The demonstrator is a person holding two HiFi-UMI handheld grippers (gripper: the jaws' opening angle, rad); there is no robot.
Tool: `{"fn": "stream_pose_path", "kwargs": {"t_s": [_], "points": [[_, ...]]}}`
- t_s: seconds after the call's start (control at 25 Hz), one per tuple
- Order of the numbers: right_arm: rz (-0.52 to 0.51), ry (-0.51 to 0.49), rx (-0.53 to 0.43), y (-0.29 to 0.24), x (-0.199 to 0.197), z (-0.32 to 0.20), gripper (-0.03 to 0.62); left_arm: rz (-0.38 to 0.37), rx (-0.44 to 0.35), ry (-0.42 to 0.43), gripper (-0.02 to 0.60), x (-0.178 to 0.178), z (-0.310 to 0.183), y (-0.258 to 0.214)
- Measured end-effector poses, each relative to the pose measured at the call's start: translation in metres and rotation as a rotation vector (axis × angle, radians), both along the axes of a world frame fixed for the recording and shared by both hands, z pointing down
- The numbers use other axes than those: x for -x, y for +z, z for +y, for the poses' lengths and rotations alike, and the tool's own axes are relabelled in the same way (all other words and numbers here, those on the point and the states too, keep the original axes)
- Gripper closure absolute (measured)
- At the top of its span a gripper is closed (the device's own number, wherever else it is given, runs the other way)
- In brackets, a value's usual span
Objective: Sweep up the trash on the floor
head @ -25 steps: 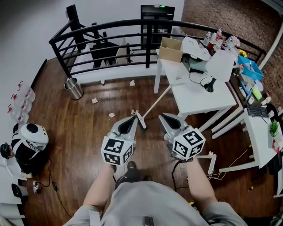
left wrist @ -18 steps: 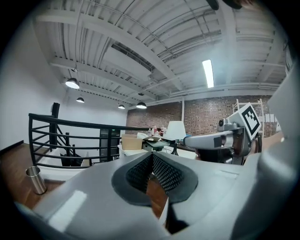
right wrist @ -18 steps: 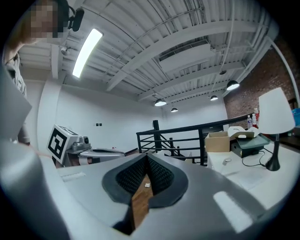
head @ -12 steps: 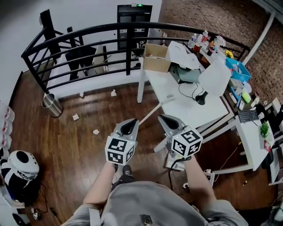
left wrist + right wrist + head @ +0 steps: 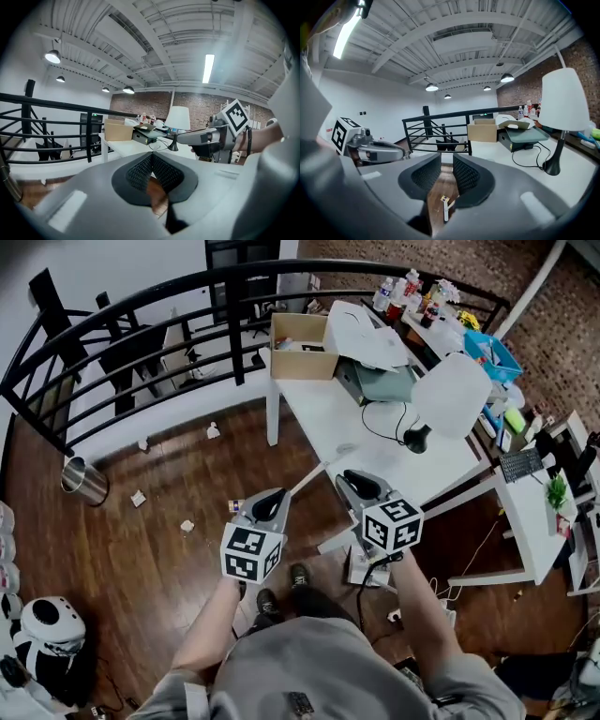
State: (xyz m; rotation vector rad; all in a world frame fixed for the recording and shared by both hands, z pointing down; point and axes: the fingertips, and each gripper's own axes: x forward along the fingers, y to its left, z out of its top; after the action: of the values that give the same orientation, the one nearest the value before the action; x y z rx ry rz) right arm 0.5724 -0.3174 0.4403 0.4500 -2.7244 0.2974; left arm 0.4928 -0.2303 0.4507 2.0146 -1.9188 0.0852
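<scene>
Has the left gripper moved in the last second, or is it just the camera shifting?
Yes. In the head view the left gripper has come nearer the white table, leaving the paper scraps farther to its left.

No words, numbers or brand names can be read. Only black-and-white square marker patterns are carried by the left cube on the left claw and the right cube on the right claw. Labels on the bottles at the desk's far end are too small to be read.
</scene>
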Motion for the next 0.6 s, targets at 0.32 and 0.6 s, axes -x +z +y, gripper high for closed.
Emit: {"fn": "stream_pose_path", "kwargs": {"t_s": [0.32, 0.6], "points": [[0.114, 0.029, 0.081, 0.070, 0.010, -0.094, 0.346, 0.039, 0.095, -0.032, 0.574, 0.010, -0.064, 0.044], [0.148, -0.095, 0.126, 0.111, 0.044, -0.126, 0.296, 0.054, 0.161, -0.055, 0.574, 0.012, -0.092, 0.074]]}}
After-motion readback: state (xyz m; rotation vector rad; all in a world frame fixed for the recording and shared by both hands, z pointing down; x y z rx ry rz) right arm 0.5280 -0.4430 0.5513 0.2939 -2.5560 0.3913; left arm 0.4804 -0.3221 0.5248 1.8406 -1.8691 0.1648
